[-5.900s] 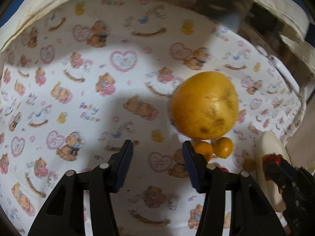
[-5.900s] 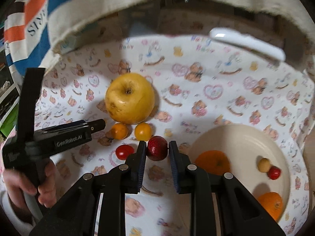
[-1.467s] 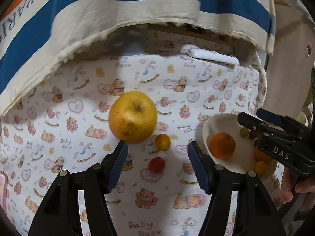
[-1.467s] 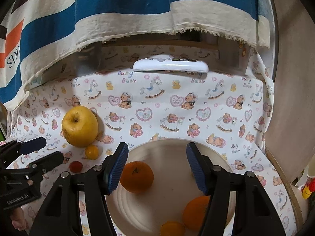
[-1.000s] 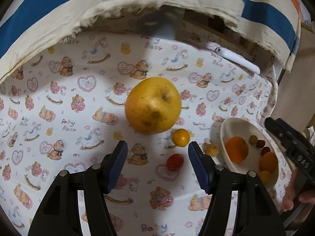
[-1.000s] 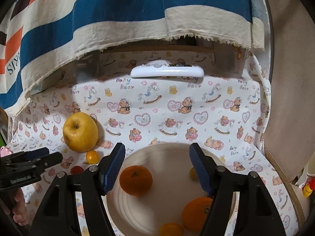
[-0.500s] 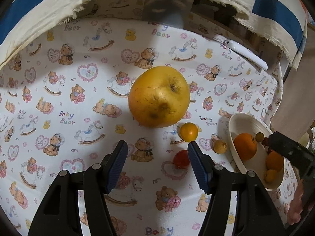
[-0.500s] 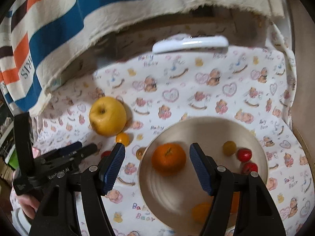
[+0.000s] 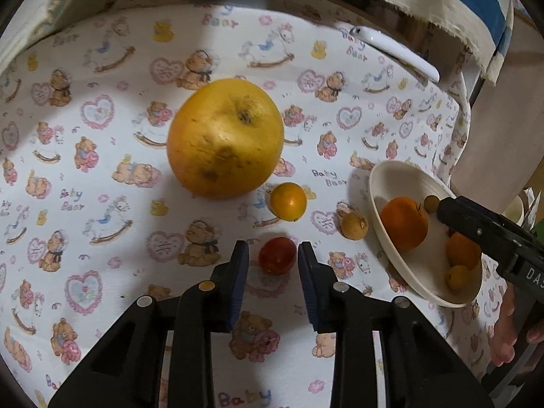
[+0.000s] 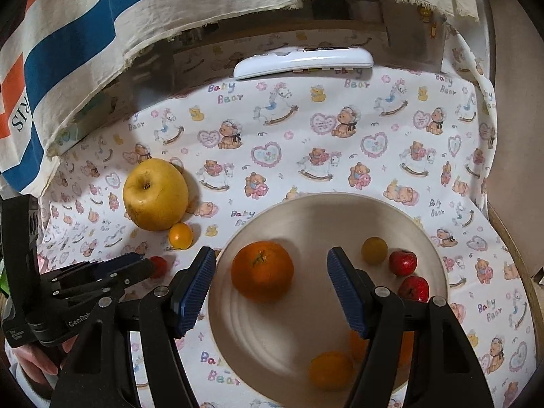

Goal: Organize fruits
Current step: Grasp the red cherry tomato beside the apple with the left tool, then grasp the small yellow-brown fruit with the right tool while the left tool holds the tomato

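Fruit lies scattered on the bear-print cloth [image 9: 102,204] that covers the counter; in the left wrist view the left tool [image 9: 273,260] angles downward at the lower centre of the frame, its jaws closing around the small red tomato [image 9: 277,255], which sits on the cloth between the blue pads [image 9: 239,272] with a sliver of gap still showing on either side; just above it lie the little orange tomato [image 9: 288,201] and the big yellow apple [image 9: 225,137], and to the right a dull yellow fruit [image 9: 354,225] rests just beside the rim of the cream plate [image 9: 377,183]. In the right wrist view the right tool [image 10: 272,289] tilts down over that plate [image 10: 306,204] at the lower centre, jaws released and wide, grasping nothing; the orange [image 10: 262,273] shows between its pads, lying on the plate below them; a yellow-green fruit [image 10: 374,250] and two red fruits [image 10: 403,261] sit at the plate's right side; a hand [image 10: 40,360] grips the left tool's handle at the lower left of that frame; a white remote [image 10: 302,61] lies at the upper centre, beneath a striped cloth [image 10: 85,34].
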